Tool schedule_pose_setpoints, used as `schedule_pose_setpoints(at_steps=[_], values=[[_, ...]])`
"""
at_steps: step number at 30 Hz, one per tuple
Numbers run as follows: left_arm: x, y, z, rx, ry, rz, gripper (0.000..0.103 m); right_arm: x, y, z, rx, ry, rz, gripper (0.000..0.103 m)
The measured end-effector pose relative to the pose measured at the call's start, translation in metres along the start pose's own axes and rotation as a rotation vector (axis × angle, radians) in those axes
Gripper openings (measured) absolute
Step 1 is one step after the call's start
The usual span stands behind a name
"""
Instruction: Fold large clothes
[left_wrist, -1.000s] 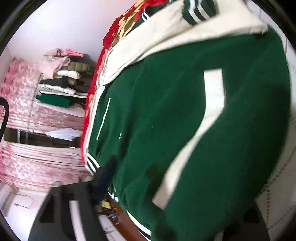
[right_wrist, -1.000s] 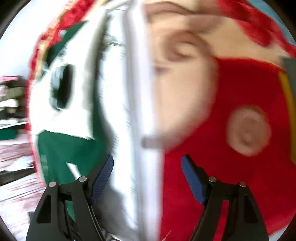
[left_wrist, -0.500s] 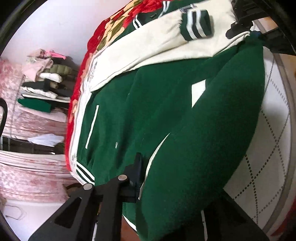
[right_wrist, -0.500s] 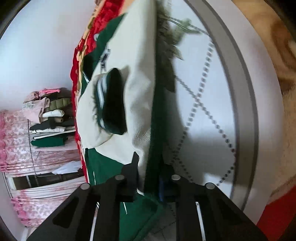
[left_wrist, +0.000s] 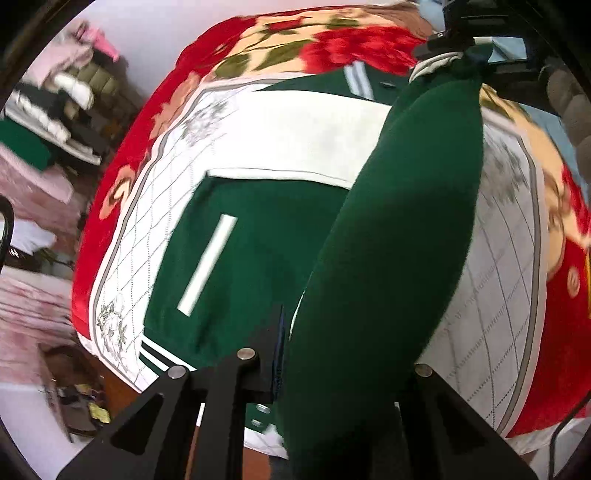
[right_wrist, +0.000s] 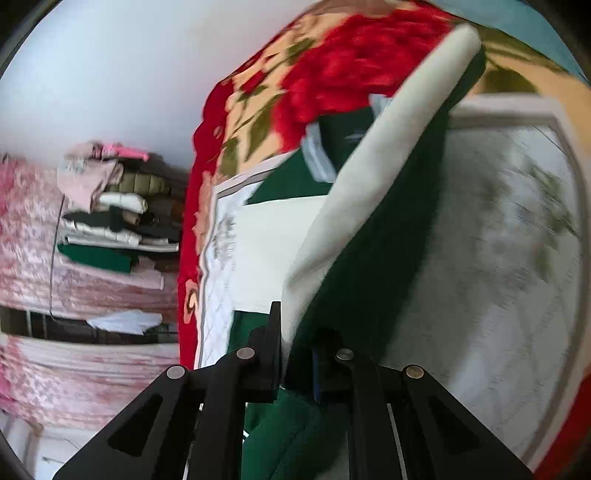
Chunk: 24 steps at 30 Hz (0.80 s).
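Note:
A green varsity jacket (left_wrist: 240, 258) with cream sleeves and striped hem lies on a white quilted cover (left_wrist: 133, 251). My left gripper (left_wrist: 332, 354) is shut on the jacket's green edge near the hem and holds that side lifted as a taut fold (left_wrist: 399, 229). My right gripper (right_wrist: 295, 354) is shut on the same lifted edge near the collar end, where a cream sleeve (right_wrist: 376, 173) rises with it. The right gripper also shows at the top of the left wrist view (left_wrist: 465, 48). The other half of the jacket lies flat (right_wrist: 295, 173).
A red floral blanket (left_wrist: 325, 44) lies under the white cover. A stack of folded clothes (right_wrist: 110, 214) stands against the wall at left, with pink patterned fabric (right_wrist: 74, 369) below it. The bed edge and floor clutter (left_wrist: 81, 406) are at lower left.
Both grippers have lifted the jacket's right side higher off the cover, so more white cover shows under it. The cream sleeve now lies flat across the jacket.

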<state>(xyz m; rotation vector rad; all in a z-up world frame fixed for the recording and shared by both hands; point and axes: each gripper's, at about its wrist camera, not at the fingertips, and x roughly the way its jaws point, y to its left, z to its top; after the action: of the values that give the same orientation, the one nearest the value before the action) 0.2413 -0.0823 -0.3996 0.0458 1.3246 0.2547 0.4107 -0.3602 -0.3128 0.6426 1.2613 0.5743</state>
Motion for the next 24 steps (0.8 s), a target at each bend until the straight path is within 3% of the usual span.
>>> schedule_pose_setpoints(at_steps=[3,7,9,12,14,15,16,20,22,24], values=[[0.019,0.048,0.010,-0.055,0.027,-0.051,0.013,0.040,0.064,0.007,-0.053,0.025,-0.031,0.013],[0.064,0.129,0.019,-0.179,0.069,-0.118,0.019,0.134,0.142,0.013,-0.145,0.095,-0.114,0.013],[0.085,0.163,0.017,-0.236,0.109,-0.163,0.021,0.179,0.161,0.012,-0.173,0.134,-0.154,0.013],[0.132,0.223,0.004,-0.388,0.208,-0.280,0.036,0.262,0.180,0.008,-0.204,0.238,-0.271,0.013],[0.151,0.257,-0.011,-0.493,0.230,-0.306,0.056,0.300,0.182,0.007,-0.190,0.331,-0.291,0.019],[0.155,0.272,-0.018,-0.532,0.239,-0.289,0.070,0.318,0.176,0.006,-0.160,0.363,-0.283,0.028],[0.159,0.287,-0.028,-0.574,0.238,-0.267,0.072,0.327,0.171,0.005,-0.122,0.380,-0.245,0.037],[0.161,0.321,-0.060,-0.661,0.254,-0.165,0.073,0.311,0.154,0.002,-0.072,0.386,-0.076,0.047],[0.156,0.321,-0.068,-0.665,0.249,-0.140,0.074,0.273,0.137,0.001,-0.070,0.343,-0.088,0.065],[0.149,0.311,-0.066,-0.637,0.233,-0.132,0.076,0.228,0.116,0.003,-0.072,0.267,-0.139,0.066]])
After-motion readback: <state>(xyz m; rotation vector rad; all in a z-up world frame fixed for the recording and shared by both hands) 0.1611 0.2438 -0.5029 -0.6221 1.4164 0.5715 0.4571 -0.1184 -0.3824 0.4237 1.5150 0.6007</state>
